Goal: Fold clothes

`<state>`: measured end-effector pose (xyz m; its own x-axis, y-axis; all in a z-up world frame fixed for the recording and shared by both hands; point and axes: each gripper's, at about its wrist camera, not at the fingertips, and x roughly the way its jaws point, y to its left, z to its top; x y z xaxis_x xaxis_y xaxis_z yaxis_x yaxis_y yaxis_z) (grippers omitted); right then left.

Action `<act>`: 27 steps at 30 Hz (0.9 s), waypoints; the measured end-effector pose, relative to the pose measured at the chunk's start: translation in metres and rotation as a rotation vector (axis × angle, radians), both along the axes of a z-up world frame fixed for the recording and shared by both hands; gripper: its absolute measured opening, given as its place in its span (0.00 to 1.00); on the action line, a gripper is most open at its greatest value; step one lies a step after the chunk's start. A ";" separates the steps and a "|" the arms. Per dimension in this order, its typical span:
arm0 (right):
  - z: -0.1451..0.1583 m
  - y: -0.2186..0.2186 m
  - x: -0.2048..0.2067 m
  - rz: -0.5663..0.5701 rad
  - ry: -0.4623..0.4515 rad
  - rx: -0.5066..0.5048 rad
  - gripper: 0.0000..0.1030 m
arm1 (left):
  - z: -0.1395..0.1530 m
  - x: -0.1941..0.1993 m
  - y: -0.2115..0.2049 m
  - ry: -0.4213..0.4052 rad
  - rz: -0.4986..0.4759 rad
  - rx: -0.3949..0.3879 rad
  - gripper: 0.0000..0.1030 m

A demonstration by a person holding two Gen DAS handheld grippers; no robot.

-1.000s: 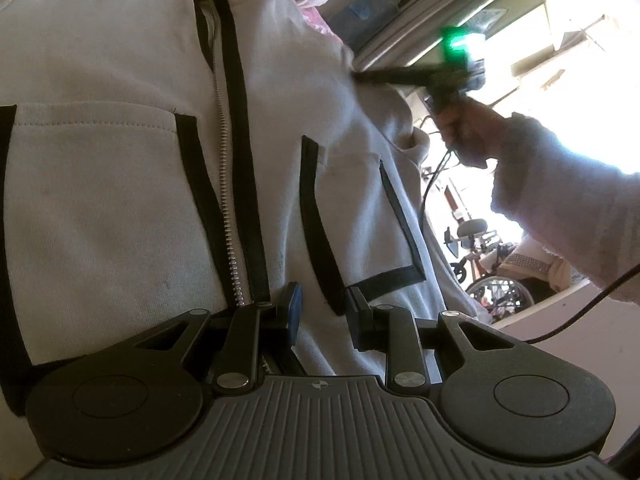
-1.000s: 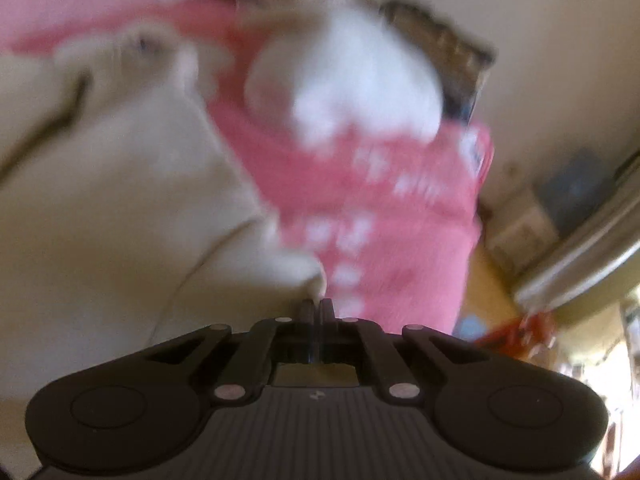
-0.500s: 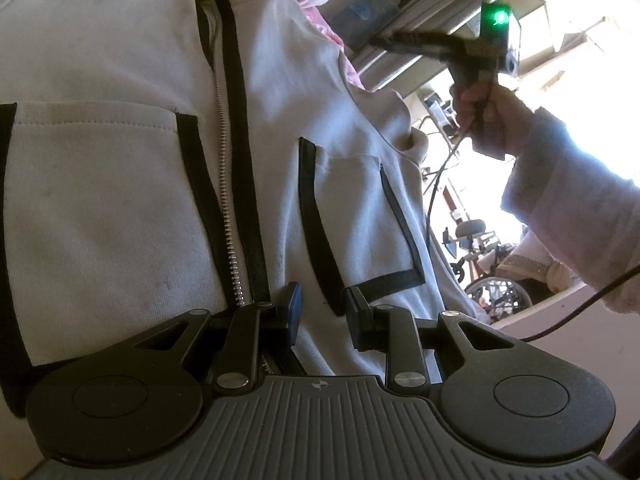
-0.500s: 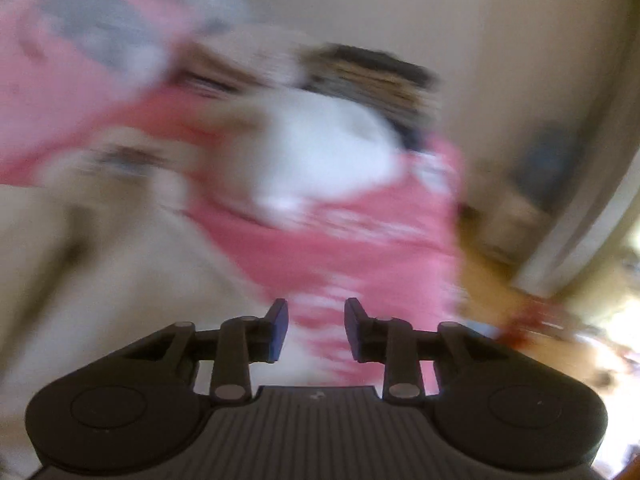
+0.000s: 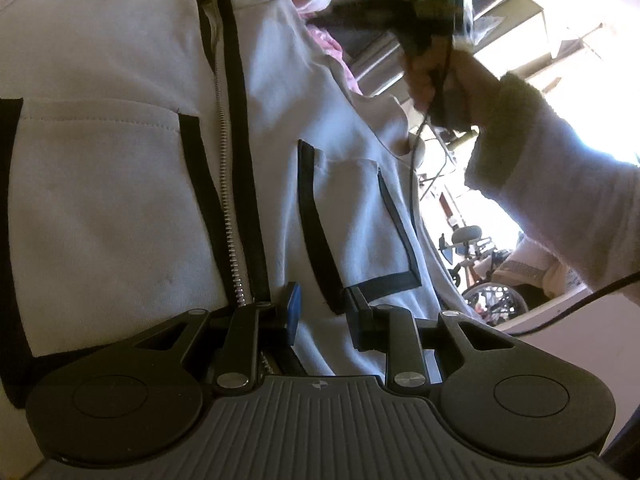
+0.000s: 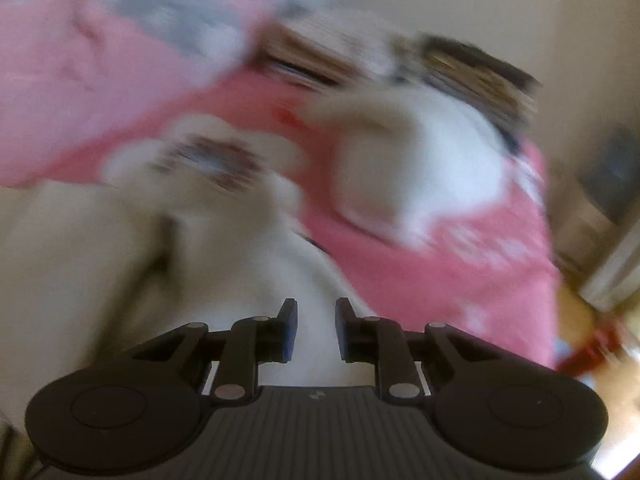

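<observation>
Jacket (image 5: 120, 184): pale zip-up with black trim along zip and pockets; spread flat, filling most of the left wrist view; in the right wrist view it lies blurred at lower left (image 6: 120, 280)
Left gripper (image 5: 323, 312): jaws part-way apart at the jacket's lower edge, beside the zip; cloth lies between the pads, but whether they pinch it I cannot tell
Right gripper (image 6: 316, 328): jaws closing, a gap between the pads; only pale cloth behind, nothing pressed; seen from the left wrist it is raised above the jacket's far side (image 5: 384, 8), a green light on its body
Right hand (image 5: 440, 80): wrapped round the gripper handle; pale fuzzy sleeve (image 5: 560, 184); cable hangs below
Pink cloth (image 6: 440, 272): beyond the jacket; blurred
</observation>
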<state>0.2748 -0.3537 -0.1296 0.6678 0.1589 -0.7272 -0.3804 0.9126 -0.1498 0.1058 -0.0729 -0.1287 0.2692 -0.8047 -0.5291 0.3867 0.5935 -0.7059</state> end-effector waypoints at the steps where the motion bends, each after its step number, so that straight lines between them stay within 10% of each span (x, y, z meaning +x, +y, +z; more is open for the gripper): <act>1: 0.000 0.011 0.004 0.035 -0.001 0.016 0.20 | 0.000 0.000 0.000 -0.001 -0.001 -0.002 0.25; 7: -0.053 0.011 0.056 -0.051 0.037 0.030 0.20 | -0.003 -0.001 0.003 -0.012 0.006 -0.023 0.25; 27: -0.014 0.023 0.032 -0.039 0.022 0.153 0.21 | -0.003 0.004 0.004 0.023 0.001 -0.050 0.25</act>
